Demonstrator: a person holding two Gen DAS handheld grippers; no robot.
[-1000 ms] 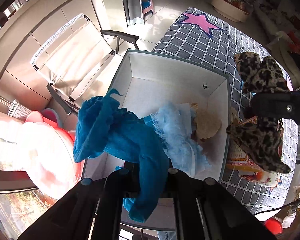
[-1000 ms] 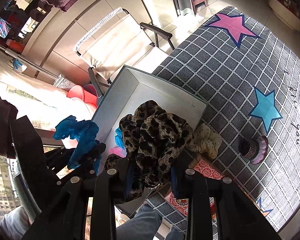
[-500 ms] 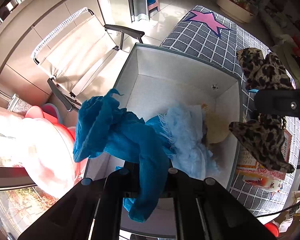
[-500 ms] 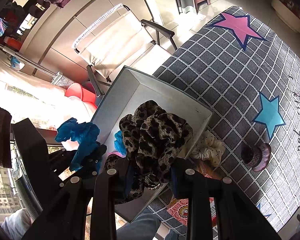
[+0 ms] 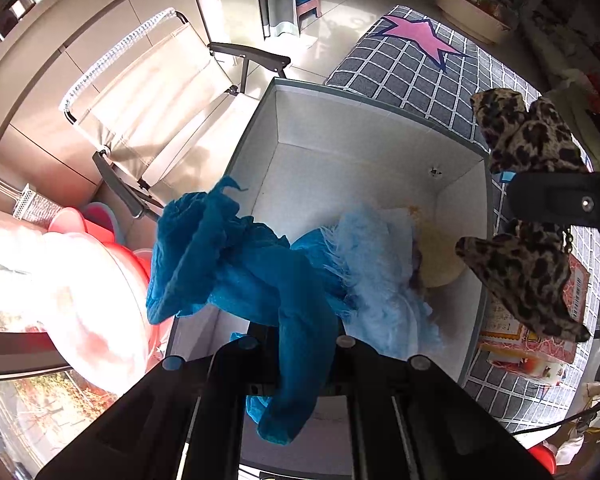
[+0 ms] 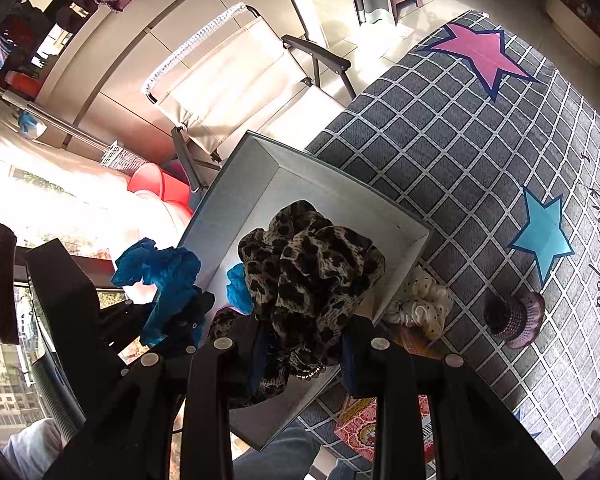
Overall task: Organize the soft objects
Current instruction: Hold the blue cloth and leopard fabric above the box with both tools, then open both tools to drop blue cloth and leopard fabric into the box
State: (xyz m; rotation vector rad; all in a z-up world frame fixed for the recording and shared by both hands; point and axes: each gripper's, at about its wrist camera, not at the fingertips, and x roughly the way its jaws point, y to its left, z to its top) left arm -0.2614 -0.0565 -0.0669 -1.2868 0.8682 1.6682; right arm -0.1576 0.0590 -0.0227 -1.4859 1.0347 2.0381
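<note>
Over the open grey box (image 5: 380,120) I have both grippers pointing steeply down. My left gripper (image 5: 300,344) is clamped tight on a teal scarf (image 5: 236,264), which bunches up above the fingers and hangs in a tail below them, over the near left part of the box. Inside the box I see a pale blue fringed cloth (image 5: 376,272) lying on the floor, with a cream soft piece (image 5: 440,256) beside it against the right wall. My right gripper (image 6: 304,344) is narrowed around a leopard-print scarf (image 6: 312,264), held in a thick wad above the box's right side. Outside the box, on the checked star-patterned mat (image 6: 480,140), lie a cream dotted scrunchie (image 6: 424,304) just beside the box wall and a purple knitted item (image 6: 516,316) further off. A folding chair (image 5: 152,108) stands beyond the box.
</note>
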